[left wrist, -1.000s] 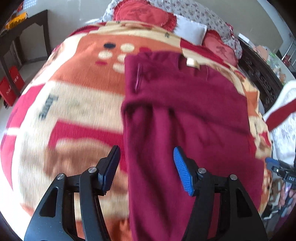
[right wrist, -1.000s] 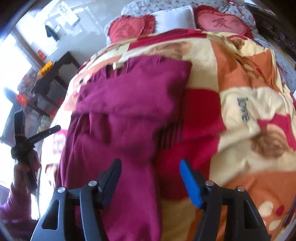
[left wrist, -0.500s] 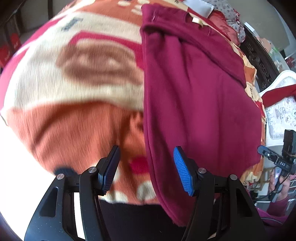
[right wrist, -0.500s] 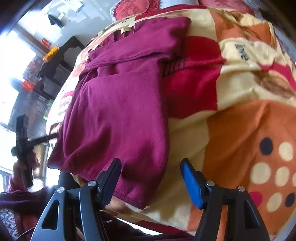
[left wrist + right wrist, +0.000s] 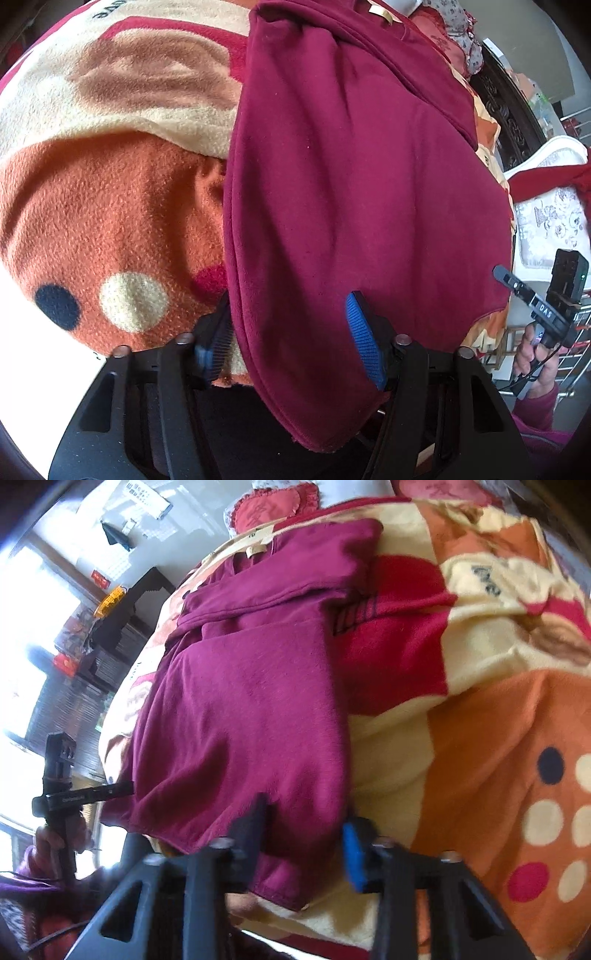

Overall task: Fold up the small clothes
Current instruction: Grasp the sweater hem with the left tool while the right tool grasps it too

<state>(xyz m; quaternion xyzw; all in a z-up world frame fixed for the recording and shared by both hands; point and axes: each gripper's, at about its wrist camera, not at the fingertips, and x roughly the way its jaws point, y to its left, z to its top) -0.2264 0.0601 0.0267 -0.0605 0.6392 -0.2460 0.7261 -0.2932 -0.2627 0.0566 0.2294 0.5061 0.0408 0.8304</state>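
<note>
Now we are holding our left claw point(image 5: 291, 336) open over the near hem of the maroon garment point(image 5: 354, 206), which is lying partly folded on the patterned blanket point(image 5: 110, 221); cloth is sitting between its fingers, the blanket off to its left. Our right claw point(image 5: 304, 834) is also standing open astride the garment's other near corner, the blanket spreading away to its right.
</note>
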